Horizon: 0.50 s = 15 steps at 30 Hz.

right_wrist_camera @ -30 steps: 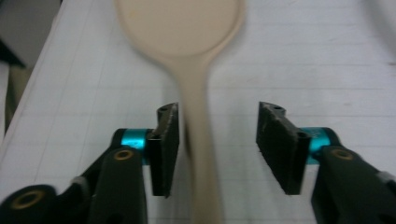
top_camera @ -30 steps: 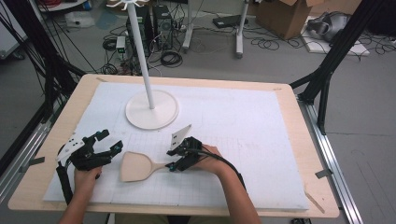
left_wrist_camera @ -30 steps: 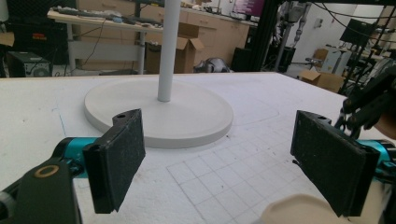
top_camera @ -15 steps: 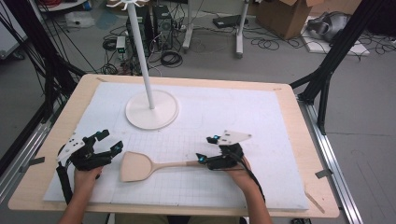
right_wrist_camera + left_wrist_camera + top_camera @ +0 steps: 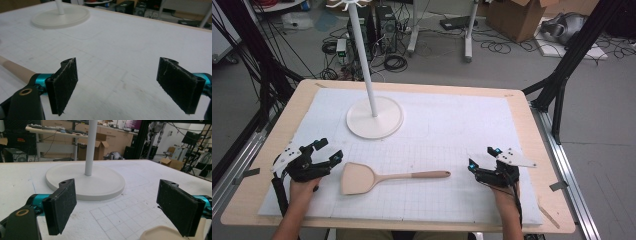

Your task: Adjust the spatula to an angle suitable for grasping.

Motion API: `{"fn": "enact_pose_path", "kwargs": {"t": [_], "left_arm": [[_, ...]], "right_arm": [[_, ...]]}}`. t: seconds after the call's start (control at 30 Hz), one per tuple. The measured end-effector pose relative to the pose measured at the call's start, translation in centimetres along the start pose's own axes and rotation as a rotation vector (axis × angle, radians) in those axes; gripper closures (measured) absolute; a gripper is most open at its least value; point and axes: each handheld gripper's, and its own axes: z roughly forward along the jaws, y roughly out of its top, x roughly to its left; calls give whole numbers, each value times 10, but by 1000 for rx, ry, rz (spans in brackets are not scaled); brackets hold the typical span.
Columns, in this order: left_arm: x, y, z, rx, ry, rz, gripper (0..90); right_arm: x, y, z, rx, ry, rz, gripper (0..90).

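You are holding the left gripper [image 5: 326, 154] low over the bench's near left corner, its jaws standing wide apart with nothing between them, and you are holding the right gripper [image 5: 482, 159] over the near right part of the bench, its jaws also spread wide and empty. Between your two hands a wooden spatula [image 5: 384, 177] is lying flat on the white gridded mat [image 5: 452, 125], near the bench's near edge: its broad blade is pointing toward your left gripper and sitting just beside it, apart from the jaws, while the end of its handle is stopping well short of your right gripper. In the left gripper view the blade's pale edge [image 5: 160, 233] is showing by the right-hand jaw; in the right gripper view the handle [image 5: 15, 70] is running off past the left-hand jaw. Farther back, toward the far left of the mat, a white stand's round base [image 5: 375, 117] is resting flat, its thin pole [image 5: 362, 55] rising upright from the middle.
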Motion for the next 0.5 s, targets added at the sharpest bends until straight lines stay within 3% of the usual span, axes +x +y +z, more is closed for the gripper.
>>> {"fn": "enact_pose_path", "kwargs": {"t": [0.07, 0.2, 0.5], "left_arm": [[-1, 4, 0, 10, -3, 10, 167], [-6, 10, 1, 39, -19, 28, 166], [-13, 17, 7, 75, -23, 52, 166]], "right_arm": [[-3, -3, -6, 10, -34, 4, 162], [-6, -5, -12, 8, -54, 8, 162], [-3, -2, -4, 32, -36, 18, 163]]}}
